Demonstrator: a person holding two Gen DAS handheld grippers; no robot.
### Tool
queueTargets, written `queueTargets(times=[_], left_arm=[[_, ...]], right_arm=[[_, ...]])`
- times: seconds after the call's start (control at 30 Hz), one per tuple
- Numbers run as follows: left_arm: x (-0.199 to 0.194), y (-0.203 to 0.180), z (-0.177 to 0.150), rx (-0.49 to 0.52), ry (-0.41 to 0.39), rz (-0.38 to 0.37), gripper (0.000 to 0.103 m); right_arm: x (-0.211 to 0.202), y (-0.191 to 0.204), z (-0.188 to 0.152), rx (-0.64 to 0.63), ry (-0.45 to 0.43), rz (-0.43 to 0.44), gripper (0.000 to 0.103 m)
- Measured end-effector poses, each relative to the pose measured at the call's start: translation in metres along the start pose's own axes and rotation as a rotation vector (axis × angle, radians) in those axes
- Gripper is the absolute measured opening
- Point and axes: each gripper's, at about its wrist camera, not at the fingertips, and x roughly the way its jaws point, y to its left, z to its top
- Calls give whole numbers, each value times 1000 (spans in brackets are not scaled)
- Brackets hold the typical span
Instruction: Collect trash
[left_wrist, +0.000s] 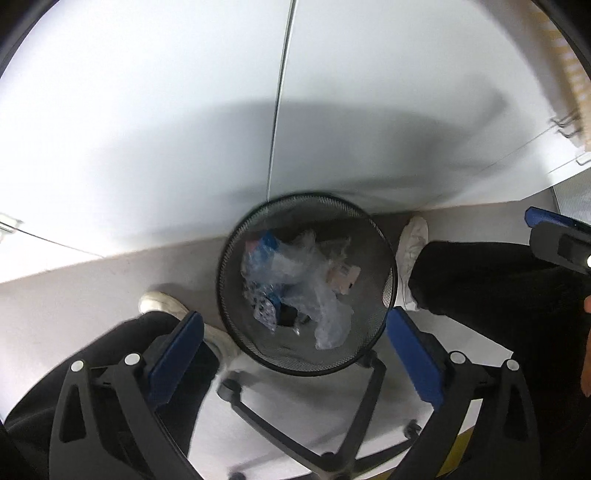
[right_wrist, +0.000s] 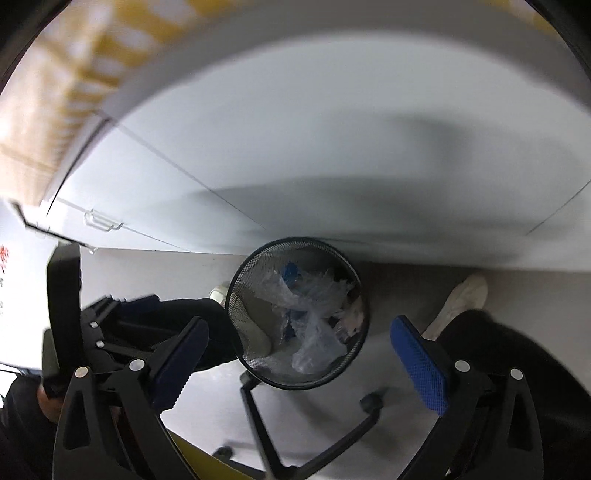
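Note:
A black mesh waste bin (left_wrist: 369, 347) stands on the floor below me; it also shows in the right wrist view (right_wrist: 354, 354). Inside lie crumpled clear plastic (left_wrist: 325, 295), blue wrappers (left_wrist: 266, 243) and a blister pack (left_wrist: 265, 314); the plastic also shows in the right wrist view (right_wrist: 314, 343). My left gripper (left_wrist: 295, 354) is open and empty, high above the bin's near rim. My right gripper (right_wrist: 299, 362) is open and empty, also above the bin. The right gripper shows at the right edge of the left view (left_wrist: 557, 240); the left gripper shows at the left of the right view (right_wrist: 122, 317).
White cabinet doors (left_wrist: 184, 129) rise behind the bin. An office chair's black star base with castors (left_wrist: 325, 435) stands just in front of the bin. The person's legs in black trousers and white shoes (left_wrist: 413, 251) flank the bin. Cardboard (right_wrist: 40, 122) sits at the upper left.

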Motion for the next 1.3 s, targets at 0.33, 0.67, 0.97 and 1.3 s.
queueTargets(times=[0.33, 0.67, 0.97, 1.3], left_arm=[[-87, -23, -21, 35, -152, -43, 98], [-127, -35, -53, 54, -231, -11, 99], [-117, -33, -58, 39, -220, -18, 99], [-113, -32, -58, 39, -211, -11, 99]], right_arm=[[-55, 25, -33, -106, -58, 43, 99], [-72, 36, -61, -194, -129, 83, 99], [-62, 35, -71, -230, -147, 86, 99], [-59, 35, -71, -242, -131, 104, 99]])
